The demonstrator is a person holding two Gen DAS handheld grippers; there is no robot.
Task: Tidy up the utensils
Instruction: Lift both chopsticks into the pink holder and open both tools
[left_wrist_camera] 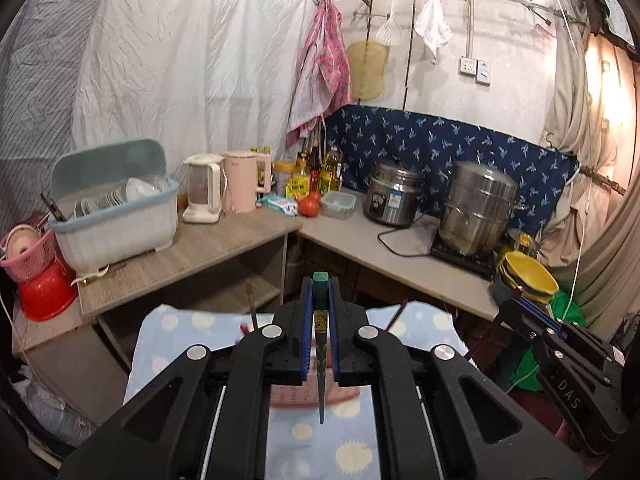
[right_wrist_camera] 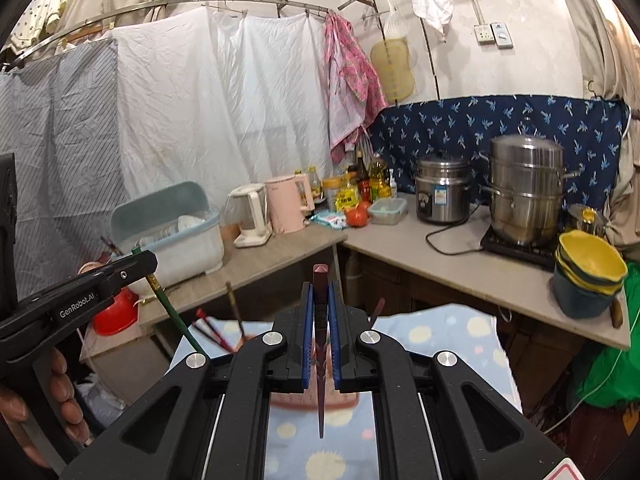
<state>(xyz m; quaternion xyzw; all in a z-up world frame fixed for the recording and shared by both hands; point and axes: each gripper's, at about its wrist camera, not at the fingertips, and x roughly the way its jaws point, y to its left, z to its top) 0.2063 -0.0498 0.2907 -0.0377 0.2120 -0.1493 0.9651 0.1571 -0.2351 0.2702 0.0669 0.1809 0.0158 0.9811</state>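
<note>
My left gripper (left_wrist_camera: 320,292) is shut on a green chopstick (left_wrist_camera: 321,376), which stands upright between the blue pads with its green end above the fingertips. The right wrist view shows it from the side as well, left gripper (right_wrist_camera: 149,261) and green chopstick (right_wrist_camera: 176,316). My right gripper (right_wrist_camera: 321,292) is shut on a dark red chopstick (right_wrist_camera: 321,392), also upright. Both grippers hang above a pink holder (right_wrist_camera: 296,398) on a blue dotted cloth (right_wrist_camera: 440,344). Several more chopsticks (right_wrist_camera: 236,314) stick out of the holder. The right gripper (left_wrist_camera: 517,298) shows at the right edge of the left wrist view.
A grey-topped shelf carries a covered dish rack (left_wrist_camera: 116,216), two kettles (left_wrist_camera: 240,184) and bottles. The corner counter holds a rice cooker (left_wrist_camera: 394,196), a steel steamer pot (left_wrist_camera: 476,208) and stacked yellow bowls (left_wrist_camera: 528,276). A pink basket (left_wrist_camera: 28,256) sits far left. A hand (right_wrist_camera: 60,392) grips the left tool.
</note>
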